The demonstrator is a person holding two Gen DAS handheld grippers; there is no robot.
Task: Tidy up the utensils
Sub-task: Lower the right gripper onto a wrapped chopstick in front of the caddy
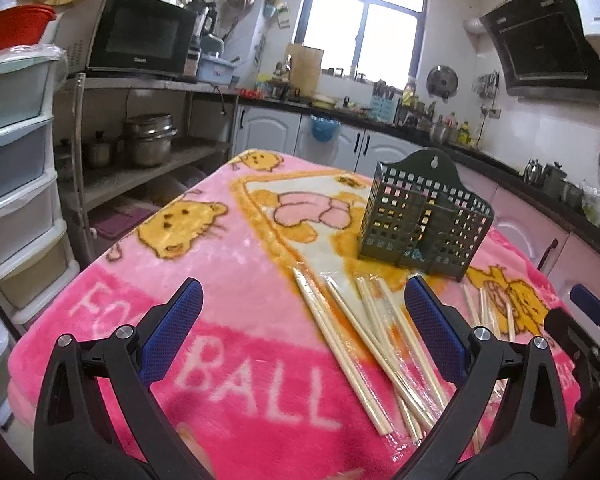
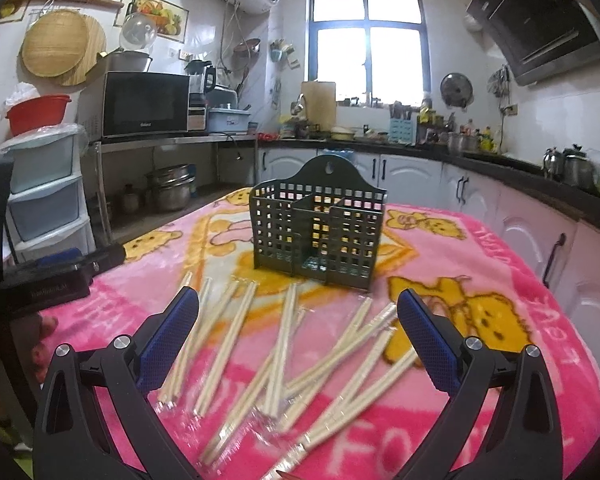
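Several pairs of wooden chopsticks in clear wrappers (image 2: 284, 352) lie scattered on the pink blanket, also in the left wrist view (image 1: 364, 340). A dark green perforated utensil holder (image 2: 318, 232) stands upright behind them, empty as far as I see; it shows in the left wrist view (image 1: 424, 224) too. My left gripper (image 1: 302, 296) is open and empty, above the blanket left of the chopsticks. My right gripper (image 2: 298, 308) is open and empty, hovering over the chopsticks. The right gripper's body shows at the left wrist view's right edge (image 1: 588, 340).
The pink cartoon blanket (image 1: 228, 320) covers the table. Plastic drawers (image 1: 16, 160) and a shelf with a microwave (image 1: 140, 36) stand to the left. Kitchen counters and cabinets (image 2: 520, 208) run behind and to the right. The left gripper's body (image 2: 48, 276) sits at the left.
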